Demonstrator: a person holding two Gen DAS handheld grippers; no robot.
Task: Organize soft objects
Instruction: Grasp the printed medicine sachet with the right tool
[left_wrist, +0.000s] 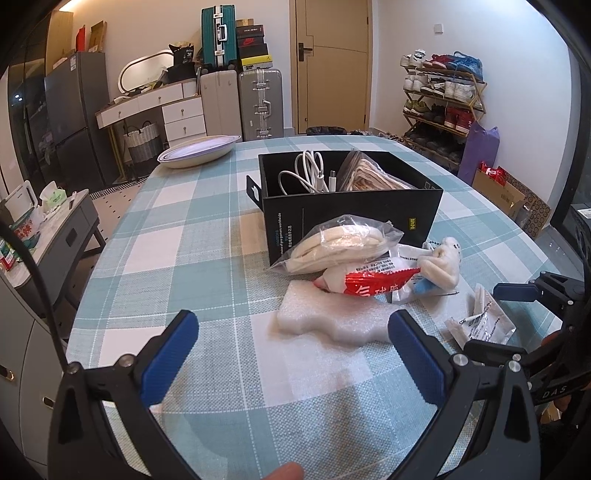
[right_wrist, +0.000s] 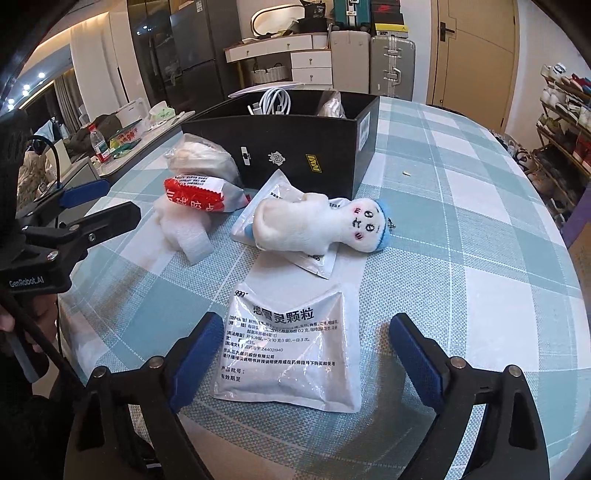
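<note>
A black box (left_wrist: 351, 206) (right_wrist: 295, 147) stands on the checked tablecloth and holds a white cable (left_wrist: 306, 173) and a clear bag (left_wrist: 373, 173). In front of it lie a clear bag of pale cloth (left_wrist: 340, 243), a red-and-white packet (left_wrist: 373, 282) (right_wrist: 199, 194), a white foam piece (left_wrist: 332, 317) (right_wrist: 184, 229), a white plush doll (right_wrist: 325, 225) (left_wrist: 443, 266) and a white medicine sachet (right_wrist: 288, 354) (left_wrist: 480, 321). My left gripper (left_wrist: 291, 350) is open and empty just before the foam. My right gripper (right_wrist: 306, 358) is open, astride the sachet.
A shallow white dish (left_wrist: 199, 149) sits at the table's far left corner. Suitcases (left_wrist: 258, 103), drawers and a shoe rack (left_wrist: 439, 103) stand beyond the table. A low side table with clutter (left_wrist: 40, 221) is on the left.
</note>
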